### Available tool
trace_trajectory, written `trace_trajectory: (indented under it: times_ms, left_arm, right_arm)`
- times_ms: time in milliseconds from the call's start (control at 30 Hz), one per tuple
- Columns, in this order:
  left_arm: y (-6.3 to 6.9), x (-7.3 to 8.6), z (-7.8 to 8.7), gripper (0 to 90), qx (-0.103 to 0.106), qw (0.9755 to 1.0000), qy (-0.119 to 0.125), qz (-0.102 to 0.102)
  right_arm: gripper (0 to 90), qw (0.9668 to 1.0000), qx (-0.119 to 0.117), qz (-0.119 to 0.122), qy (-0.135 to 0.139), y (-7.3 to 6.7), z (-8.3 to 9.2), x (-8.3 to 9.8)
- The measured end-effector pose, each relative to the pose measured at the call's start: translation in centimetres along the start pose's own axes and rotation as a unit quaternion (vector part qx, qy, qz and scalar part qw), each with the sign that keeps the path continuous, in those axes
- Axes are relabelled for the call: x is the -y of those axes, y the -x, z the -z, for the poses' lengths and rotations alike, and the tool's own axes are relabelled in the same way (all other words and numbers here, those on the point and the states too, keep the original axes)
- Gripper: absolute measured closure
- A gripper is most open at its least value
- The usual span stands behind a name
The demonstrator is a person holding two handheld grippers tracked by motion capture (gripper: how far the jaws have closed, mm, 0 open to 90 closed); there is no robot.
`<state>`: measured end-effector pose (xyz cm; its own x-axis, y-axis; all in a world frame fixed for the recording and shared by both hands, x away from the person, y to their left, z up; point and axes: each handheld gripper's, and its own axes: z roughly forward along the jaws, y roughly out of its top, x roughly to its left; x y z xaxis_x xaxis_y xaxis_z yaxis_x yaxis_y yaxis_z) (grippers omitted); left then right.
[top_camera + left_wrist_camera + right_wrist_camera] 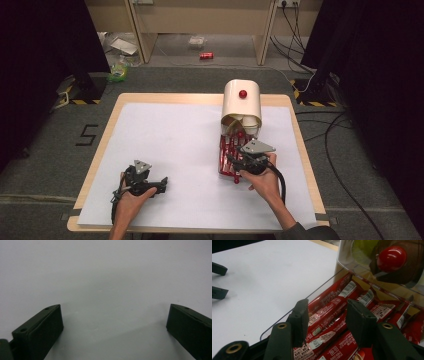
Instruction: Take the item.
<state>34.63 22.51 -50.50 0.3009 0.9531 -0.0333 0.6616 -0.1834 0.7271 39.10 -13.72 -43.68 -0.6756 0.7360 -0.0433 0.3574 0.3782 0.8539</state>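
High view: right tool (239,159) hangs over the red sachets (231,152) in a clear tray at 4 o'clock on the table (165,135), jaws half apart, nothing clamped; left tool (161,184), at 7 o'clock, gapes wide.

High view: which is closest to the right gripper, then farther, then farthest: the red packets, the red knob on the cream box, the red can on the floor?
From the right gripper:
1. red packets, right under it.
2. red knob, on the cream box behind the packets.
3. red can, on the floor past the table.
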Motion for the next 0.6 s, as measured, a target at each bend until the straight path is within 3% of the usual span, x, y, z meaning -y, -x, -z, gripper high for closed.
trace_trajectory:
  times_ms: [300, 600]
  left_arm:
    - [0.0, 0.0, 0.0, 0.0, 0.000, 1.0000, 0.001, 0.001]
    - [0.0, 0.0, 0.0, 0.0, -0.001, 1.0000, 0.000, 0.001]
  right_arm:
    - [53.7, 0.9994, 0.017, 0.009, -0.029, -0.3, -0.8, 0.3]
    - [56.2, 0.9987, 0.032, -0.004, -0.040, 0.1, -1.7, 0.8]
